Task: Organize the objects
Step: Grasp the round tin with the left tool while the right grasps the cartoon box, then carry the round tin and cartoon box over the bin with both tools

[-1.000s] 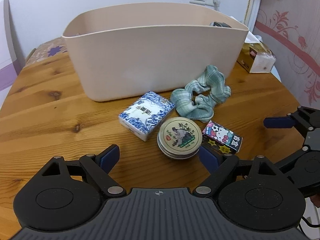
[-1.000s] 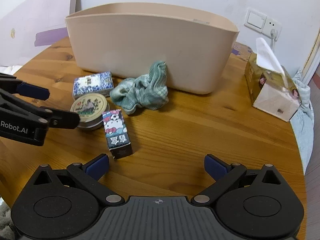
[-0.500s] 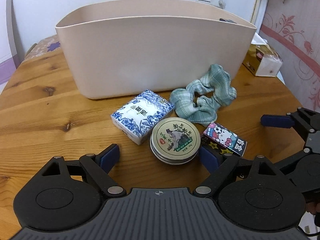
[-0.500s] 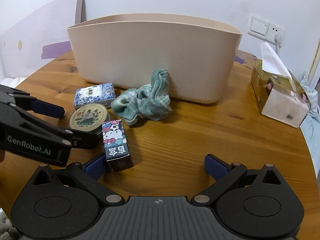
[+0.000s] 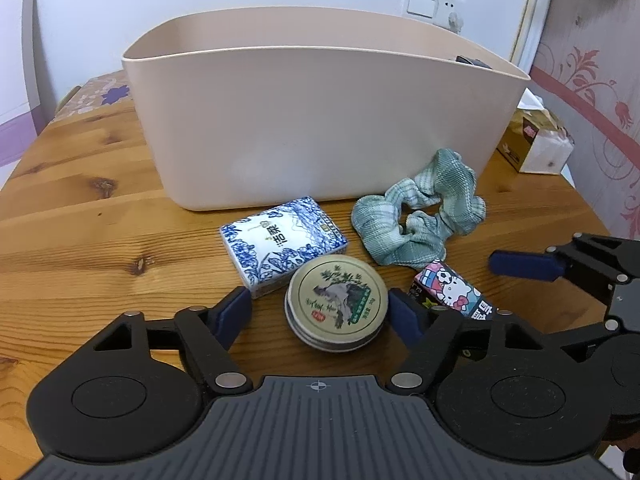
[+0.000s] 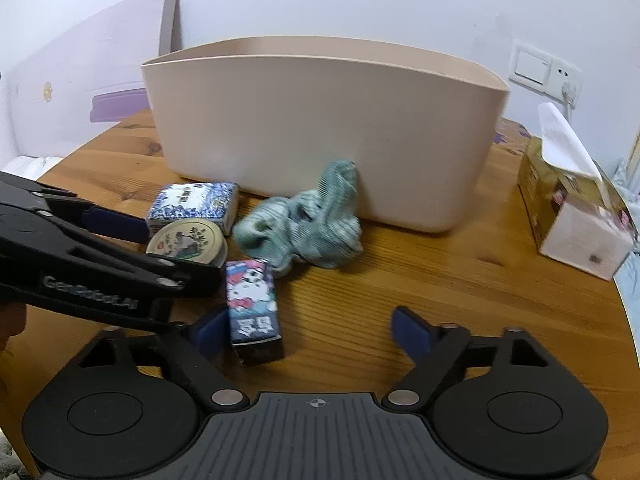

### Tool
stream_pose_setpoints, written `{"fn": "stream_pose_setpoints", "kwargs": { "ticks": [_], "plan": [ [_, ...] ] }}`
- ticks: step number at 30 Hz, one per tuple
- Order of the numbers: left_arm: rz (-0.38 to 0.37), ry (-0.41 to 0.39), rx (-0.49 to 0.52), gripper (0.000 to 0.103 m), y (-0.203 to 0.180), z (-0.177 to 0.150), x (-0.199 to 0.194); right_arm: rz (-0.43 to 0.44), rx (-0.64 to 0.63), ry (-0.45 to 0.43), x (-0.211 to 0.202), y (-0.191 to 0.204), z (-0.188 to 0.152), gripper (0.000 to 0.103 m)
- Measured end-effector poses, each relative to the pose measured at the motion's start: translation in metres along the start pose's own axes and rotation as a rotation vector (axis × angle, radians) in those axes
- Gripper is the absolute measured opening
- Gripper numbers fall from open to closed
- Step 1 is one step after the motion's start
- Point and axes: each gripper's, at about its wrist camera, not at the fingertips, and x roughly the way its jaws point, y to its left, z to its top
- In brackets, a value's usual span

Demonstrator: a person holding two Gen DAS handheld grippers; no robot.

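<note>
A beige bin (image 5: 320, 120) stands on the wooden table (image 5: 80, 208). In front of it lie a blue-and-white box (image 5: 282, 240), a round tin (image 5: 337, 309), a green scrunchie (image 5: 420, 216) and a Hello Kitty box (image 5: 452, 294). My left gripper (image 5: 320, 312) is open with its pads on either side of the tin, low over the table. My right gripper (image 6: 308, 332) is open, and the Hello Kitty box (image 6: 253, 304) lies just inside its left pad. The tin (image 6: 186, 242), the scrunchie (image 6: 304, 224) and the bin (image 6: 320, 128) also show in the right wrist view.
A tissue box (image 6: 576, 216) stands at the right of the table, near its edge. A dark object (image 5: 474, 63) peeks over the bin's far right rim. A wall with a switch and socket (image 6: 544, 70) is behind the bin.
Both grippers have moved forward and lower toward the objects. The left gripper's pads now flank the tin, and the Hello Kitty box has come beside the right gripper's left pad.
</note>
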Motion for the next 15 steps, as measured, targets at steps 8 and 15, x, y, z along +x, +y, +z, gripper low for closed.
{"fn": "stream_pose_setpoints", "kwargs": {
  "ticks": [8, 15],
  "plan": [
    [0.019, 0.003, 0.031, 0.056, 0.004, -0.006, -0.008, 0.036, -0.025, 0.002, -0.003, 0.011, 0.003, 0.043],
    [-0.017, 0.021, 0.016, 0.056, 0.008, -0.013, -0.019, 0.046, -0.044, -0.001, -0.007, 0.019, 0.002, 0.022]
  ]
}}
